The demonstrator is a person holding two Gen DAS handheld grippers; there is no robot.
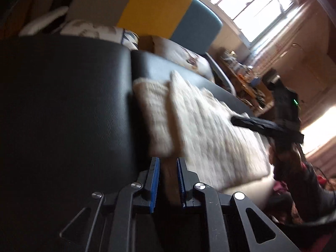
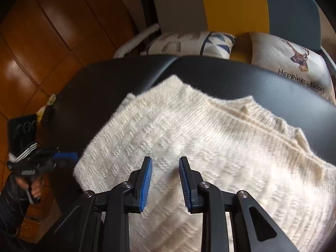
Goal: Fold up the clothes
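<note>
A cream knitted sweater [image 1: 210,130] [image 2: 189,136] lies partly folded on a black padded bench [image 1: 63,105] [image 2: 252,77], one flap doubled over along its left side. My left gripper [image 1: 167,161] hovers at the sweater's near left corner; its blue pads stand a narrow gap apart and pinch nothing. From the right wrist it shows as a blurred left gripper [image 2: 65,157] just off the sweater's left edge, held by a hand in a dark sleeve. My right gripper [image 2: 166,163] is open above the middle of the sweater, empty. The right gripper [image 1: 237,120] reaches in from the right.
Two printed cushions [image 2: 189,44] [image 2: 289,63] rest behind the bench against a grey, yellow and teal chair back [image 2: 235,4]. A wooden floor [image 2: 42,42] lies to the left. A cluttered desk [image 1: 247,77] stands under a bright window [image 1: 252,2].
</note>
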